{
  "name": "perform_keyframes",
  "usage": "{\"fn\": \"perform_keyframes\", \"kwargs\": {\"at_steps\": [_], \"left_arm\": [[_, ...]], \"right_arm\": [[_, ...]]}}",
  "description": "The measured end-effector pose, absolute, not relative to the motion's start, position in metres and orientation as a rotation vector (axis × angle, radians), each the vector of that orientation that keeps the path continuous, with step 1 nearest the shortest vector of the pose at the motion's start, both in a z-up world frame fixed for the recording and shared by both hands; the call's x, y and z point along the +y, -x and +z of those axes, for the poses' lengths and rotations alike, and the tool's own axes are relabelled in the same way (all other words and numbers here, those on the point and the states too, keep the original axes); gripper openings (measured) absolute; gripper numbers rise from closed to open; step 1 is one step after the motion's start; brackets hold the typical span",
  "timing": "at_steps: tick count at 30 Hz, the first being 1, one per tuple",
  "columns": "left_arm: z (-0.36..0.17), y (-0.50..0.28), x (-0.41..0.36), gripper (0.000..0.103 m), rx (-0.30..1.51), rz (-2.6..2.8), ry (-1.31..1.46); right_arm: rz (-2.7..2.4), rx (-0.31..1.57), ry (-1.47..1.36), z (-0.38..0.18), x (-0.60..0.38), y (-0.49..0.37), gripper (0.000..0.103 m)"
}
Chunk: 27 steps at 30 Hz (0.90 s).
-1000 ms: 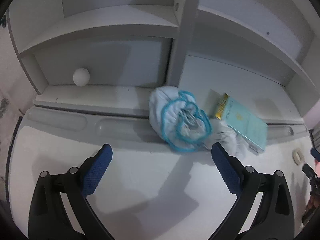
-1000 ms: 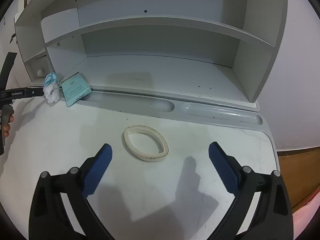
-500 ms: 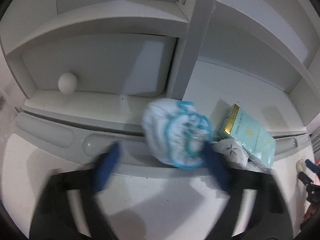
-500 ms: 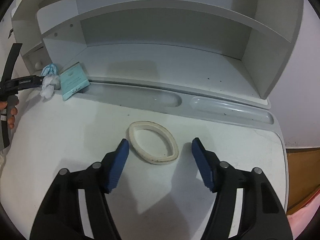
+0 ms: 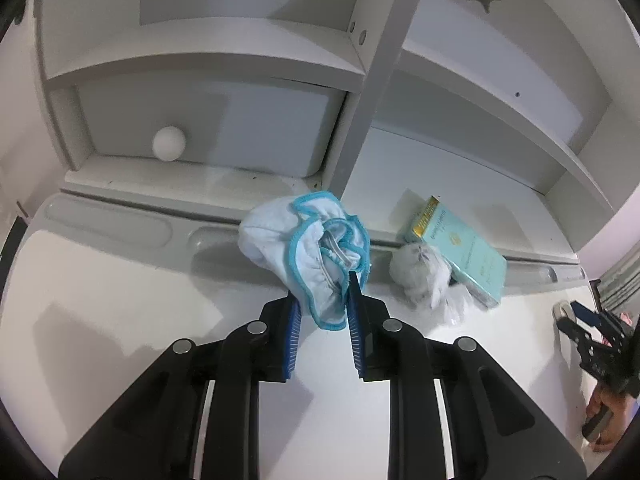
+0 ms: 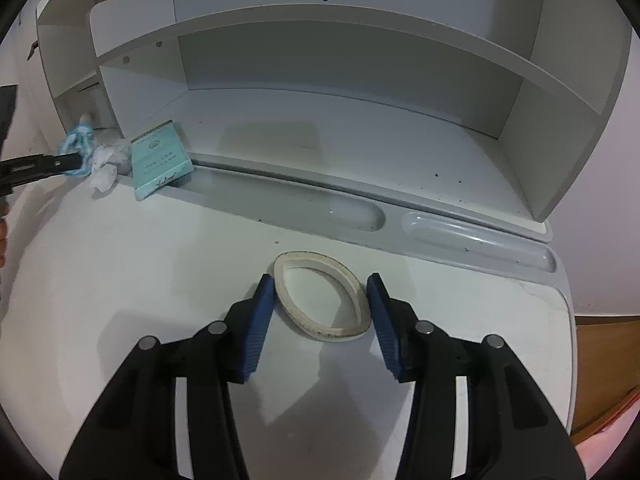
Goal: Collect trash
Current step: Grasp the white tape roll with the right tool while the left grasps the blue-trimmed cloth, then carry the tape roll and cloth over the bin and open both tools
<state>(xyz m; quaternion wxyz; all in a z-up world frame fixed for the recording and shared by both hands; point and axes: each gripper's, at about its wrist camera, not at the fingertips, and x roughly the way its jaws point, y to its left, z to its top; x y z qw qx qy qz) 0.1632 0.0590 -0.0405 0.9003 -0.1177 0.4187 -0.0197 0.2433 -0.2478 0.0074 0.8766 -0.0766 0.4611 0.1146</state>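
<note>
My left gripper (image 5: 322, 300) is shut on a crumpled white cloth with blue trim (image 5: 308, 240) at the desk's back groove. A crumpled white paper wad (image 5: 424, 276) and a teal box (image 5: 460, 248) lie just right of it. In the right wrist view, my right gripper (image 6: 320, 300) has its blue fingers touching both sides of a squashed white tape ring (image 6: 322, 300) lying on the desk. The cloth (image 6: 78, 148), wad (image 6: 106, 164) and box (image 6: 160, 160) show far left there.
A white desk (image 6: 120, 264) carries a hutch with shelves (image 6: 320, 64) and a drawer with a round knob (image 5: 169, 143). Grey pen grooves (image 6: 476, 236) run along the back. The desk's right edge drops to a wooden floor (image 6: 600, 420).
My left gripper moved forward and closed on the blue-trimmed cloth. My right gripper moved forward and narrowed around the tape ring.
</note>
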Motion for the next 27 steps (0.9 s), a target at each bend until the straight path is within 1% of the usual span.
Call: {"fn": "perform_keyframes", "kwargs": {"at_steps": [18, 27], "left_arm": [[-0.036, -0.142, 0.034, 0.021, 0.849, -0.07, 0.198], [-0.026, -0.129, 0.018, 0.02, 0.842, -0.095, 0.14]], "right_arm": [[0.2, 0.935, 0.198, 0.012, -0.242, -0.218, 0.047], [0.186, 0.892, 0.023, 0.024, -0.266, -0.195, 0.047]]}}
